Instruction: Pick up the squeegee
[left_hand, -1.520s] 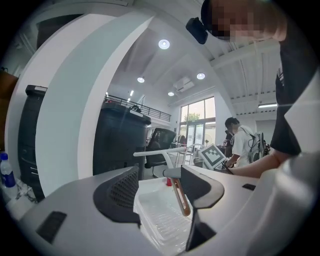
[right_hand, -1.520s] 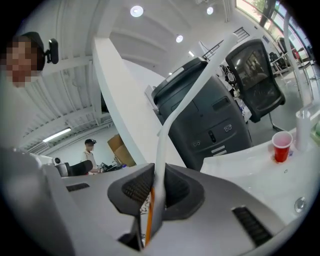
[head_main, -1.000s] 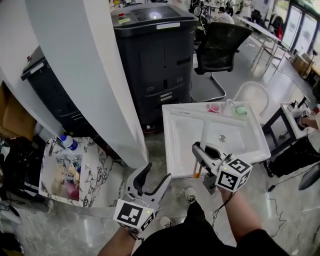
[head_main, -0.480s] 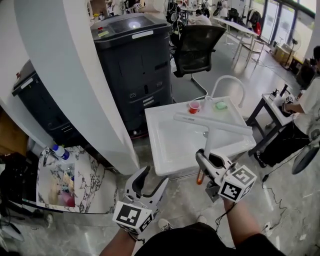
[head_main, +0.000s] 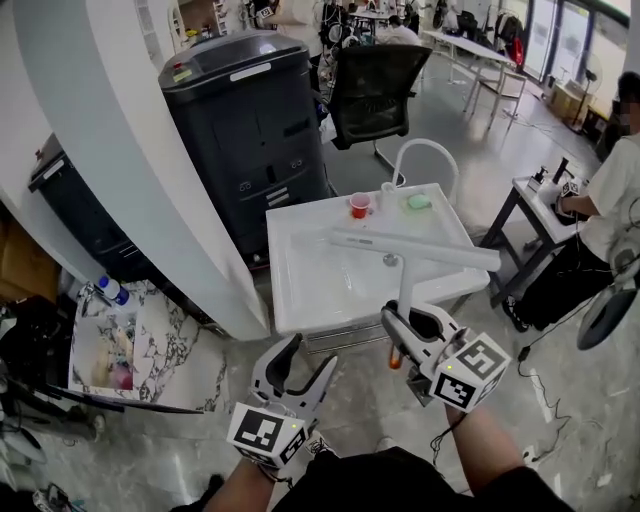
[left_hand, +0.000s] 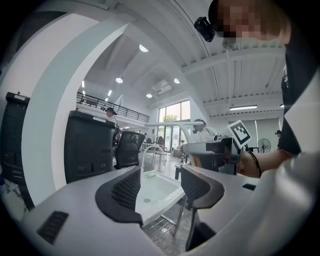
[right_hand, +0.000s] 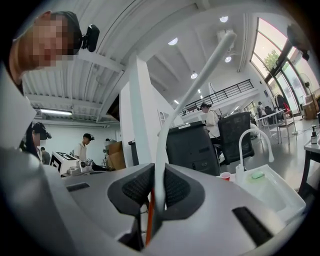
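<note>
Centrally, a white squeegee (head_main: 420, 246) is held in the air by the right gripper (head_main: 404, 318). Its long blade bar lies crosswise at the far end. A slim handle runs back from the bar's middle into the gripper, and an orange end sticks out below the jaws. In the right gripper view the 2 black ribbed pads are clenched on the handle from both sides, and the handle rises up and away between them.

From the head view the blade bar shows over the right half of a white sink (head_main: 277, 275), toward its front edge. In the right gripper view the squeegee stands well clear of the basin.

The left gripper (head_main: 308, 356) hangs before the sink's front edge, over the grey floor (head_main: 560, 400). Its 2 jaws are released and spread wide with nothing between them. The left gripper view shows only a corner of the sink past the gap.

Along the sink's back edge stand 1 red cup (head_main: 359, 205) and a small green lump (head_main: 418, 201), with the base of a white arched faucet (head_main: 425, 146) between them.

Behind the sink are a tall black machine (head_main: 250, 110) and a black office chair (head_main: 375, 80). A broad white pillar (head_main: 110, 150) rises at the left, and a person (head_main: 612, 200) sits at the right.
</note>
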